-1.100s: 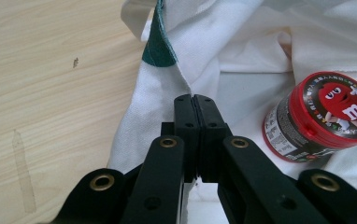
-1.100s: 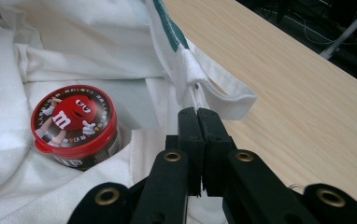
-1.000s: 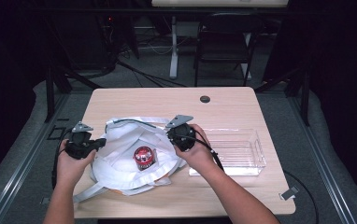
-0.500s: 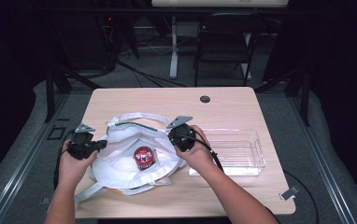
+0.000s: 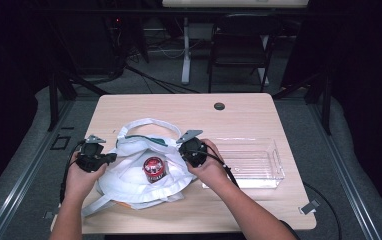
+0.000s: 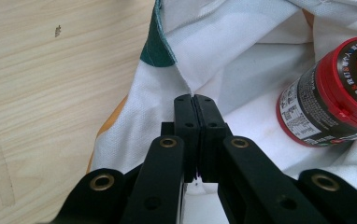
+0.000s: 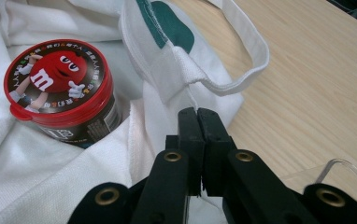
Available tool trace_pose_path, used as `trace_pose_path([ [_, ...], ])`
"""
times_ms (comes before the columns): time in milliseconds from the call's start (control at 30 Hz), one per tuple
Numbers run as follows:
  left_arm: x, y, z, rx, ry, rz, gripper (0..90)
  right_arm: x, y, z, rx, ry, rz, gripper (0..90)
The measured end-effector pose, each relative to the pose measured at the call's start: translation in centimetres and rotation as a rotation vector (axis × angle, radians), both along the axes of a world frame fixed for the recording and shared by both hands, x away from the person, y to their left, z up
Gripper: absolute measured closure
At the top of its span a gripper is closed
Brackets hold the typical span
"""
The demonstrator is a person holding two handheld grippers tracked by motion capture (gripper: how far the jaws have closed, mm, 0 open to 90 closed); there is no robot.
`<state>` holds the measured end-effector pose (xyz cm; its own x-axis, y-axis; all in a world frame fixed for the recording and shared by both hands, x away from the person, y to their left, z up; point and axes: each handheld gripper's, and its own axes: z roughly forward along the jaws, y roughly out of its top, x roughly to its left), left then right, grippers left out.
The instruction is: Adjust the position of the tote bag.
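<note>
Tools both clamped on bag rim: left tool (image 6: 196,100), right tool (image 7: 198,114), white bag (image 5: 129,175) near table's front-left edge. We reckon candy jar (image 5: 154,169) rolls out if fabric slips.

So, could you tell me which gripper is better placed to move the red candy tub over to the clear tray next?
Probably the right gripper: it sits between the tub and the clear tray. Both grippers are shut on the white bag, so it must let go first.

Bright even tabletop light, dark surroundings, soft shadows, sharp close-ups
</note>
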<state>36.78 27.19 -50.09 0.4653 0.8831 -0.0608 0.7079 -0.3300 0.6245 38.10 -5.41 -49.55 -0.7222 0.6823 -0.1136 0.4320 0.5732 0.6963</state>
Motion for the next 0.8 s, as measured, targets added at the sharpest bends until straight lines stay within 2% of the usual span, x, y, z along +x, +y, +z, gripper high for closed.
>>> trace_pose_path([
  [200, 0.1, -0.3, -0.3, 0.017, 0.0, 0.002, 89.0, -0.2, 0.2, -0.3, -0.021, 0.004, 0.008, 89.4],
  [467, 0.3, -0.1, -0.8, -0.002, 0.022, 0.005, 89.0, -0.2, 0.5, -0.8, -0.022, 0.01, 0.008, 89.4],
  [533, 0.3, -0.1, -1.0, -0.005, 0.015, 0.013, 89.0, -0.2, 0.6, -0.9, -0.021, 0.007, 0.004, 89.4],
  [667, 0.4, 0.0, -1.1, 0.0, 0.038, 0.0, 89.0, 0.0, 0.6, -1.0, -0.031, 0.013, 0.009, 89.4],
  [800, 0.4, 0.0, -1.3, -0.004, 0.037, 0.005, 89.0, 0.0, 0.8, -1.1, -0.018, 0.014, 0.002, 89.4],
])
